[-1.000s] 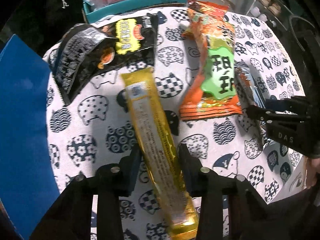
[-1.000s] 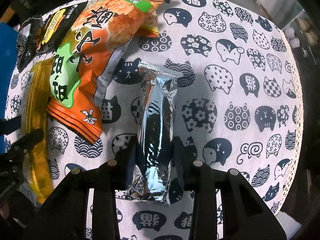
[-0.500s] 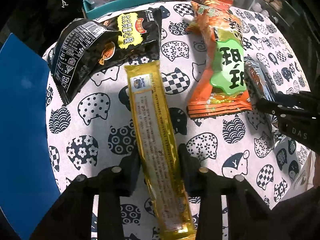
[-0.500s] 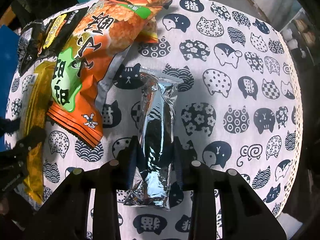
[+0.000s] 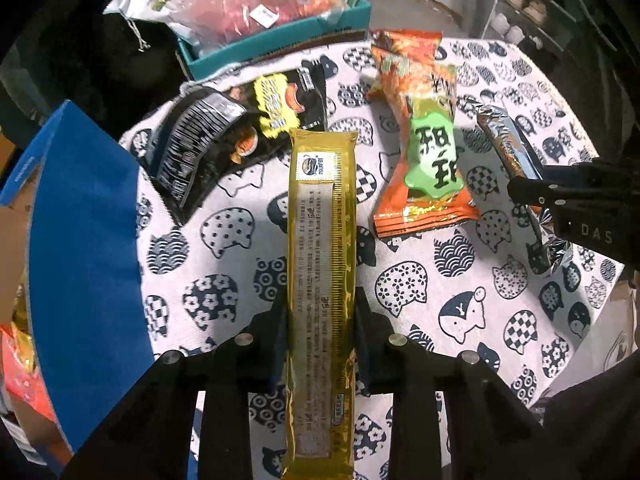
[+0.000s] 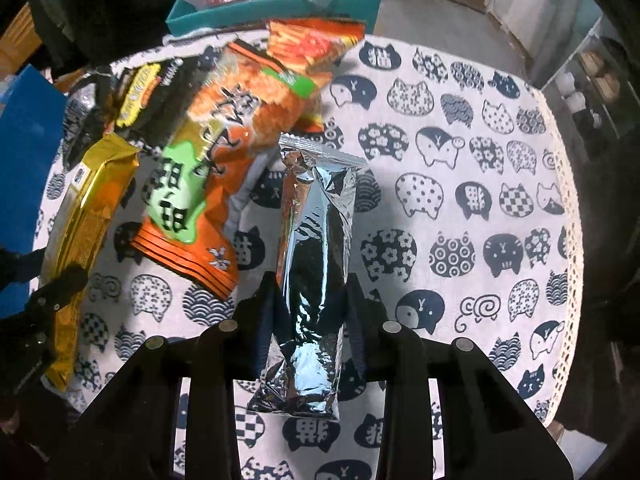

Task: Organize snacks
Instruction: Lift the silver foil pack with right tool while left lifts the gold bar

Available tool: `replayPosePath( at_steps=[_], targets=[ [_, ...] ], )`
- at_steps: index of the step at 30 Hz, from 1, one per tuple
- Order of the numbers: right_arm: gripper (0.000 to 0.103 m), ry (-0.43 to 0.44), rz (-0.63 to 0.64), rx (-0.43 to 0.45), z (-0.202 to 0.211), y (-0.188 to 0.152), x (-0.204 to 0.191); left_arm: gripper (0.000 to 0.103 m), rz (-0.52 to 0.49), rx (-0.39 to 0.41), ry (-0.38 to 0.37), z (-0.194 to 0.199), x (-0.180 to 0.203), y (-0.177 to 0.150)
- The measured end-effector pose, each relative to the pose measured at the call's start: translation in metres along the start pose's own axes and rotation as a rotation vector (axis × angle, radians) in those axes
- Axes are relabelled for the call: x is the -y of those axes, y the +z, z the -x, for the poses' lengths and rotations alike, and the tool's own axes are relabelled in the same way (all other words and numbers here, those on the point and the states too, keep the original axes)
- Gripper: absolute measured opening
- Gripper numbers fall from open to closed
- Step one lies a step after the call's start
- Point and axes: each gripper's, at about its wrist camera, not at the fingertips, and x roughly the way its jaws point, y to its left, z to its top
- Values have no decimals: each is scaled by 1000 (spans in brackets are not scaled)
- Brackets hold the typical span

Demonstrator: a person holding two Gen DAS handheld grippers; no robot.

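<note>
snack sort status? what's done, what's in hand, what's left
Done: some packets already sit in the blue box. In hand: left gripper is shut on the gold pack, right gripper on the silver pack, both apparently lifted. Left: orange bag and black bag lie on the table.

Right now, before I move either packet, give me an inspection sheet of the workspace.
Surface: round table under cat-print cloth.
Job's things: gold packet in left gripper; silver foil packet in right gripper; orange snack bag and black snack bags lying on the cloth.
Clutter: nothing seen.
Grippers: both shut on their packets.
Cables: nothing seen.
Surroundings: blue box at left; teal box holding bagged goods beyond the table; shelf far right.
</note>
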Motion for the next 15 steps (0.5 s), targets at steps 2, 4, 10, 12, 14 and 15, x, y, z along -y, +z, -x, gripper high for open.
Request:
replayPosePath(
  at_steps=[2, 4, 10, 12, 14, 15],
  targets=[
    [31, 1, 2, 13, 7, 2, -2, 29, 3, 16, 1, 9, -2, -2],
    [31, 0, 7, 30, 18, 0, -4, 29, 0, 36, 5, 18, -2, -2],
    [31, 1, 39, 75, 46, -2, -18, 29, -7, 91, 9, 35, -2, 4],
    [31, -1, 50, 92, 54, -2, -26, 29, -4, 105, 8, 41, -4, 4],
    [31, 6, 57, 107, 59, -4, -32, 29, -2, 121, 10, 45, -8, 6],
    [31, 10, 60, 112, 59, -1, -33, 29, -1, 128, 12, 47, -10, 7]
  ],
)
